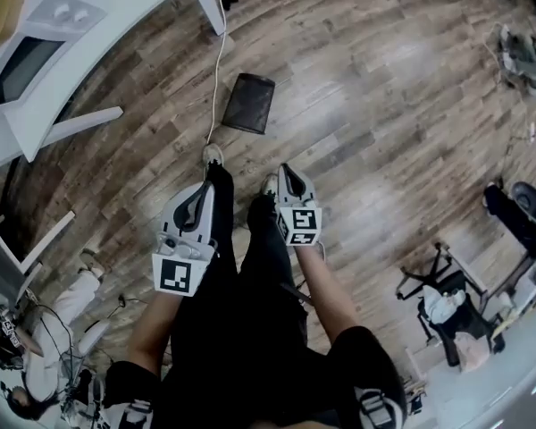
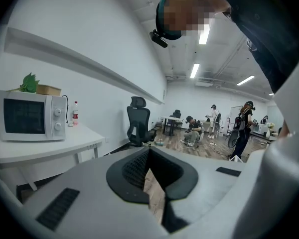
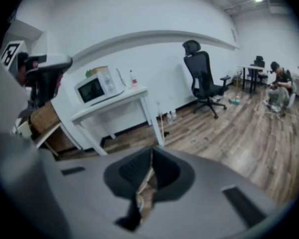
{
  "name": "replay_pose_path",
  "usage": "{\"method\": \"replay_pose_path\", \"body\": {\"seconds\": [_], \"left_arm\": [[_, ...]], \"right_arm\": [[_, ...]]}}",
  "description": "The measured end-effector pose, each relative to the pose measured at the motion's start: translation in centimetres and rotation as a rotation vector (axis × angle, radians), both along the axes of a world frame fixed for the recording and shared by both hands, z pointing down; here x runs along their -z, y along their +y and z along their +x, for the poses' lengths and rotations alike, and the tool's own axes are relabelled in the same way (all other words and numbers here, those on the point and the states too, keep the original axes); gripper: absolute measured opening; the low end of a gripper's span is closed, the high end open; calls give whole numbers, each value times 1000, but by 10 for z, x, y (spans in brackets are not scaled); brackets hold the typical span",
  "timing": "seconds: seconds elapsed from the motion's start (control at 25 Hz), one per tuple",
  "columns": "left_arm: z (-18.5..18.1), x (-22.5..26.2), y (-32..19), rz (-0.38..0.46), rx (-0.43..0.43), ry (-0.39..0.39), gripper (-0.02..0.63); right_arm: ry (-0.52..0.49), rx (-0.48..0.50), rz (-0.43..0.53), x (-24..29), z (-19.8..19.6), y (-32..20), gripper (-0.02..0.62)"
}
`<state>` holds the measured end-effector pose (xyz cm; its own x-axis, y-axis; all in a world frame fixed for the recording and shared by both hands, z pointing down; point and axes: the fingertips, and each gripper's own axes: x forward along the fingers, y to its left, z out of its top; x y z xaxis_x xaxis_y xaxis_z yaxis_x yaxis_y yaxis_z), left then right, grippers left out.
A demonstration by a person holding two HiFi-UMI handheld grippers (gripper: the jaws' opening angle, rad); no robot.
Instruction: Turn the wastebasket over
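A black mesh wastebasket [image 1: 248, 103] sits on the wooden floor in the head view, just ahead of both grippers. I cannot tell which end of it faces up. My left gripper [image 1: 216, 170] hangs short of it, low and to its left, jaws shut on nothing. My right gripper [image 1: 286, 170] is beside it, below and right of the basket, also shut and holding nothing. In the left gripper view the left gripper [image 2: 149, 153] shows its dark pads meeting. The right gripper view has the right gripper [image 3: 151, 156] the same. Neither gripper view shows the basket.
A white table [image 1: 89, 25] with a microwave [image 1: 22, 56] stands at the upper left, and a white cable [image 1: 219, 61] runs down past the basket. Bags and gear [image 1: 447, 307] lie at the right. A black office chair [image 3: 204, 78] and several people [image 2: 194, 131] are farther off.
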<state>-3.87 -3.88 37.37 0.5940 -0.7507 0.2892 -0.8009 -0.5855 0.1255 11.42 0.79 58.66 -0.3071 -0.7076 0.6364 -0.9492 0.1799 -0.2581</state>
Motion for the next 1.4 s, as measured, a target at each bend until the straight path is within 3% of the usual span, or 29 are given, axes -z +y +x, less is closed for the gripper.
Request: {"method": "replay_pose_path", "body": {"seconds": [0.48, 0.92, 1.08, 1.4], "left_arm": [[-29, -104, -33, -51, 44, 8, 35], [-56, -208, -46, -101, 118, -4, 35], [-77, -238, -50, -114, 164, -5, 35], [-105, -292, -48, -126, 202, -23, 35]], "right_arm": [[73, 136, -160, -186, -47, -10, 34], [72, 183, -249, -300, -86, -8, 39], [82, 212, -283, -337, -106, -6, 126], [137, 283, -329, -413, -136, -8, 149]]}}
